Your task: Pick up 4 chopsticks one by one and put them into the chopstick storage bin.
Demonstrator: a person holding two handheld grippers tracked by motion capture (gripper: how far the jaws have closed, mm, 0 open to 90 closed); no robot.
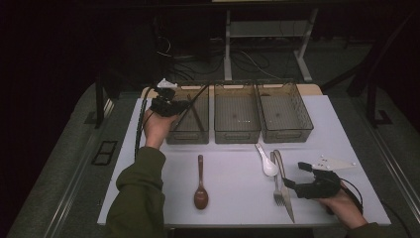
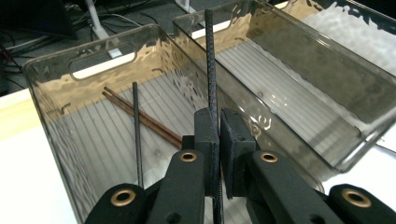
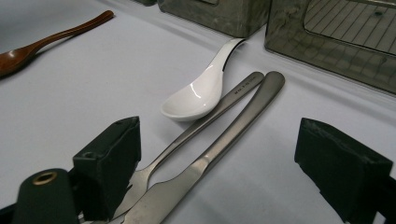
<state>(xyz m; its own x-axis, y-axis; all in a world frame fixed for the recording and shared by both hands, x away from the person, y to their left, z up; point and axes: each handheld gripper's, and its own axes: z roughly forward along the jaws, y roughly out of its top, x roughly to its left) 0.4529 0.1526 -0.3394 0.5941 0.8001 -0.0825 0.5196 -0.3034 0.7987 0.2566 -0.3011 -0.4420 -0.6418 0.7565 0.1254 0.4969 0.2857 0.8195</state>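
Left gripper (image 2: 218, 140): held above the near wall of the left bin (image 2: 51, 107), jaws clamped on a thin black chopstick (image 2: 211, 65) that rises upright between the pads, tilted slightly.
Left bin, contents: a second black chopstick (image 2: 136, 135) is seen leaning inside, beside a pair of brown chopsticks (image 2: 140, 115) lying across the ribbed floor.
Other bins: a middle bin (image 1: 236, 113) and a right bin (image 1: 285, 112) are set in a row to the right of the left bin, each close beside the next.
Right gripper (image 3: 224, 172): held low over the white table (image 1: 233, 198), well in front of the right bin, jaws spread wide and holding nothing.
Between its jaws: a steel fork (image 3: 205, 119) and a steel knife (image 3: 224, 140) are seen lying side by side, just touching.
White spoon (image 3: 201, 91): rested against the fork's handle, in front of the gap between the middle and right bins.
Brown spoon (image 1: 200, 184): laid in front of the left bin, well apart from the steel cutlery.
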